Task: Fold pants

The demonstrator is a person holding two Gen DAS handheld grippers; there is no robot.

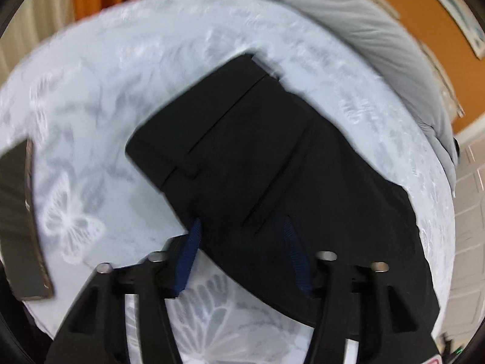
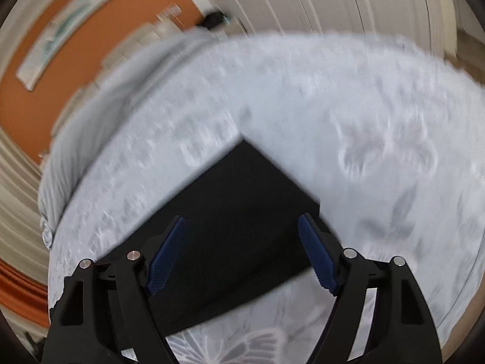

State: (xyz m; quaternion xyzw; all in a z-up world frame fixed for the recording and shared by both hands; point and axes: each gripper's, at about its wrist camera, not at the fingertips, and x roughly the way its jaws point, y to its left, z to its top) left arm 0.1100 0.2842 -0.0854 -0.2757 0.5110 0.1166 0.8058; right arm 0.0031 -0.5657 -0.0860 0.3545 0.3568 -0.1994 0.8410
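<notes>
Surface: one bed (image 1: 100, 127) with pale butterfly-print cover; orange walls (image 2: 100, 45). One folded black pants (image 1: 257, 166) lies centred on it. Left hand-held gripper (image 1: 242, 227) and right hand-held gripper (image 2: 242, 221): both spread wide, empty.

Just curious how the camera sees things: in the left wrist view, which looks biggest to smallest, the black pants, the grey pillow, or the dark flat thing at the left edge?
1. Black pants, though nearest the camera.
2. Grey pillow.
3. Dark flat thing, partly cut off.
</notes>
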